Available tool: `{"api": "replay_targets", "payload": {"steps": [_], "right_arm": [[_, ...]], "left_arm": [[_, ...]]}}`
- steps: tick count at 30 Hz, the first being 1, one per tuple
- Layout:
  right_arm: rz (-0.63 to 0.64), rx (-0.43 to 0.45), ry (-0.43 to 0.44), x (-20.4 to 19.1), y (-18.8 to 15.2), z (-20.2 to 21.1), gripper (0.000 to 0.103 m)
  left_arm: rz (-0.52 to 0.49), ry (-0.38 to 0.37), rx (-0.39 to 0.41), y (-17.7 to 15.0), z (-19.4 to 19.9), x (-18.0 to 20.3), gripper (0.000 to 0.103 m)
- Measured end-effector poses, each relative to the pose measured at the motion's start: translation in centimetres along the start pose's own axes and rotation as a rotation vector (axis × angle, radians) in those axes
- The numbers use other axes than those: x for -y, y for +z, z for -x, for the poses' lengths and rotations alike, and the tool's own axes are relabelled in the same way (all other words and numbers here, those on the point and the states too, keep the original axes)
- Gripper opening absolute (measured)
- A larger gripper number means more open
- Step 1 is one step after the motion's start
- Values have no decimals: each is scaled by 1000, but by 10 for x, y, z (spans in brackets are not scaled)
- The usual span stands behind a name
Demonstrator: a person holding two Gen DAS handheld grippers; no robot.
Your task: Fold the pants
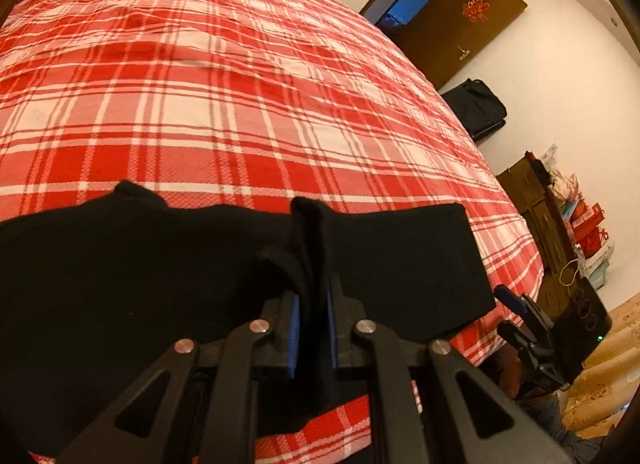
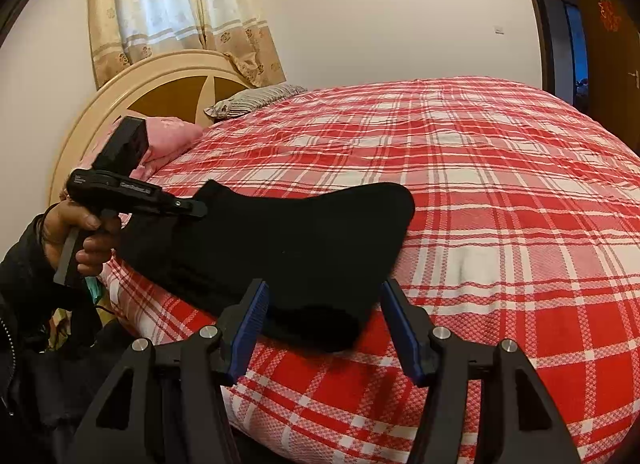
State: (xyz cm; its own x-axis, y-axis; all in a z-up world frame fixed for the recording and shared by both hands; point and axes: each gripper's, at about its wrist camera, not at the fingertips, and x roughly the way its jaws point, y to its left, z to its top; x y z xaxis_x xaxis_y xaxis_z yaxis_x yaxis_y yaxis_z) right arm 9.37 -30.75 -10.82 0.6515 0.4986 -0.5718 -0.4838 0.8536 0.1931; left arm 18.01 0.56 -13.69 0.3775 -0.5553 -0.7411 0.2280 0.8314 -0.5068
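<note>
While the black pants are lying bunched near the edge of the bed, the left gripper is pinching a raised fold of their cloth tight between its fingers, probably so the fabric can be drawn flat. Beside them, the right gripper is hovering with fingers apart and empty, straddling the nearer hem, seemingly lining up a second grip.

My left tongs' camera looks close down its fingers across the bed toward the door, my right one faces the headboard corner, and both share the black pants at the bed's edge.
</note>
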Motion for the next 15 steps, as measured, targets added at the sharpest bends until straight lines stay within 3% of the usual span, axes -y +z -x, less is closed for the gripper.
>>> {"api": "replay_targets", "payload": {"steps": [7,10,13,15], "right_arm": [[53,4,32,-23,10,-3,60],[56,-54,4,-24,10,-16,60],[55,-173,-57,-17,-1,-37,60],[59,-187,-60,-15,-8,-43,60]], "left_arm": [[33,33,-9,0,-1,-18,12],[28,27,-6,-1,-2,-16,12],[6,41,-8,0,-3,-12,12],[12,38,-4,1,-1,-14,12]]}}
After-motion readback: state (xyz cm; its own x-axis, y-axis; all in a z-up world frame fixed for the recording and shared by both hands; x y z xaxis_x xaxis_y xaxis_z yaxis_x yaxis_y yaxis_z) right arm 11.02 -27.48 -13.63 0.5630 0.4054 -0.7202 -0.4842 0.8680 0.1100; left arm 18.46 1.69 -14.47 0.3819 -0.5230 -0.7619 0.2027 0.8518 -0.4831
